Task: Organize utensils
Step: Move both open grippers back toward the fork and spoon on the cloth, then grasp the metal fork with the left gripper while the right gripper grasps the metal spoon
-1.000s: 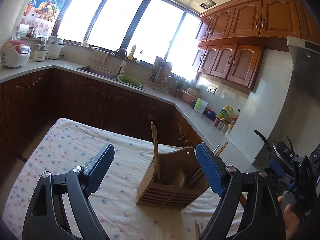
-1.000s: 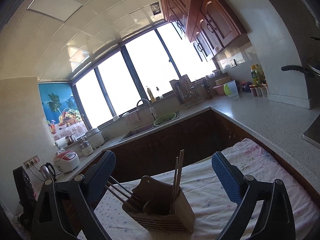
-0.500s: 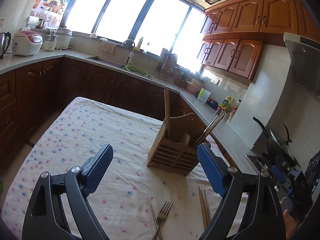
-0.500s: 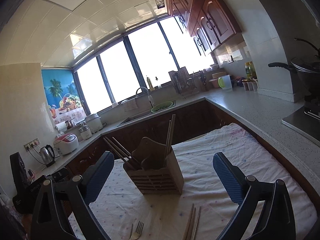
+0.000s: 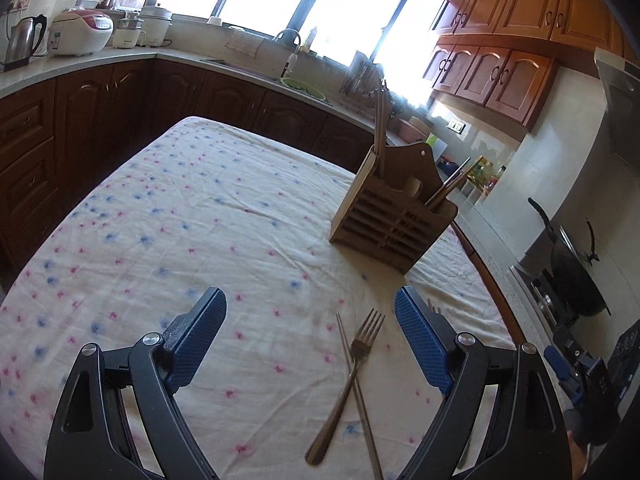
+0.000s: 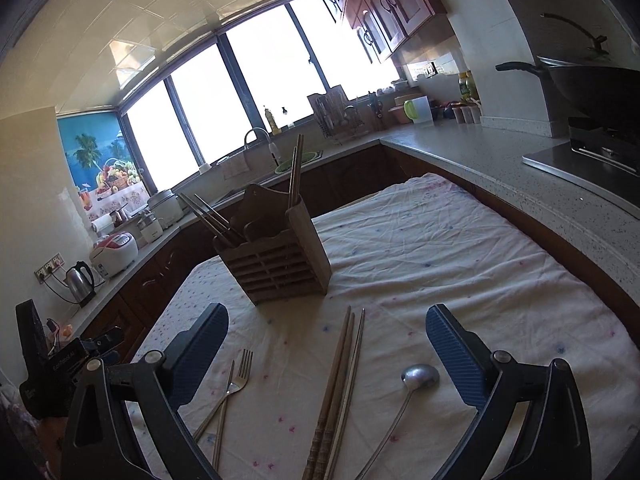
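A wooden slatted utensil holder [image 5: 394, 220] [image 6: 276, 262] stands on the cloth-covered table with chopsticks upright in it. A metal fork [image 5: 352, 376] [image 6: 230, 390] lies crossed over a thin metal chopstick [image 5: 360, 396] between the fingers of my left gripper [image 5: 310, 334], which is open and empty above them. In the right wrist view wooden chopsticks [image 6: 338, 392] and a metal spoon [image 6: 408, 392] lie between the fingers of my open, empty right gripper [image 6: 326, 350].
The table wears a white cloth with pink and blue dots [image 5: 180, 216]. Dark wooden cabinets and a grey counter [image 6: 500, 164] ring the table. A wok on the stove [image 5: 568, 268] stands at the right. A kettle and rice cooker [image 5: 78, 32] stand at the far left.
Both grippers have tilted down and drawn back from the holder. The fork, chopsticks and spoon on the cloth have come into view between the fingers.
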### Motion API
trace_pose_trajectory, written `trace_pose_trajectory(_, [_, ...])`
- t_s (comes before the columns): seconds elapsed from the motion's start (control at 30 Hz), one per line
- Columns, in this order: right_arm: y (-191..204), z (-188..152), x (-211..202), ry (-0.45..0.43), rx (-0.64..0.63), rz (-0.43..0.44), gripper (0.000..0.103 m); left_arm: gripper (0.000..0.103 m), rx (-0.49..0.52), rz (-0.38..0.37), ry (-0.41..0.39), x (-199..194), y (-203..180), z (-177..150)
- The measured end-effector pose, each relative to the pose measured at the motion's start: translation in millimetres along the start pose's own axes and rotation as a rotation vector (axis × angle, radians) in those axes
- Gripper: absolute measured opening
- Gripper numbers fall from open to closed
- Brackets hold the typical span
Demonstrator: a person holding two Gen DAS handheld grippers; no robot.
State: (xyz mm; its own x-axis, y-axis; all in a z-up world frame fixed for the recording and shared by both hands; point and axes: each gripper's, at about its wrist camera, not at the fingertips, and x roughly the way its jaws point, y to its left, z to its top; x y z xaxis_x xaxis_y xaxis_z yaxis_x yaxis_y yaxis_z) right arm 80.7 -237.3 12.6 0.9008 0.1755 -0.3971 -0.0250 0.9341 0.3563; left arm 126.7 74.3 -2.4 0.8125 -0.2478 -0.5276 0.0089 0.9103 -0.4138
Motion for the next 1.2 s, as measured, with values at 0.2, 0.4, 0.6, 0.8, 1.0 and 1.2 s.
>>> trace_pose_trajectory(0.2, [-3,-17,7,0.056,-0.009,-0.008,0.100,0.088,0.018,0.011,0.047,9,-4,-16])
trace_pose_trajectory(0.4, [-2,-22,13,0.092,-0.024,-0.005,0.100,0.088,0.054,0.020,0.068,15,-13,-20])
trace_pose_trajectory(0.6, [-2,-24,18,0.109,-0.036,-0.004,0.098,0.088,0.078,0.035,0.108,25,-18,-22])
trace_pose_trajectory(0.8, [-2,-25,27,0.144,-0.035,-0.002,0.091,0.088,0.131,0.030,0.146,36,-30,-22])
trace_pose_trajectory(1.0, [-10,-28,37,0.192,-0.036,-0.051,0.082,0.088,0.253,0.019,0.206,57,-52,-25])
trace_pose_trajectory(1.2, [-32,-33,51,0.295,0.003,-0.124,0.060,0.086,0.359,0.003,0.265,85,-71,-27])
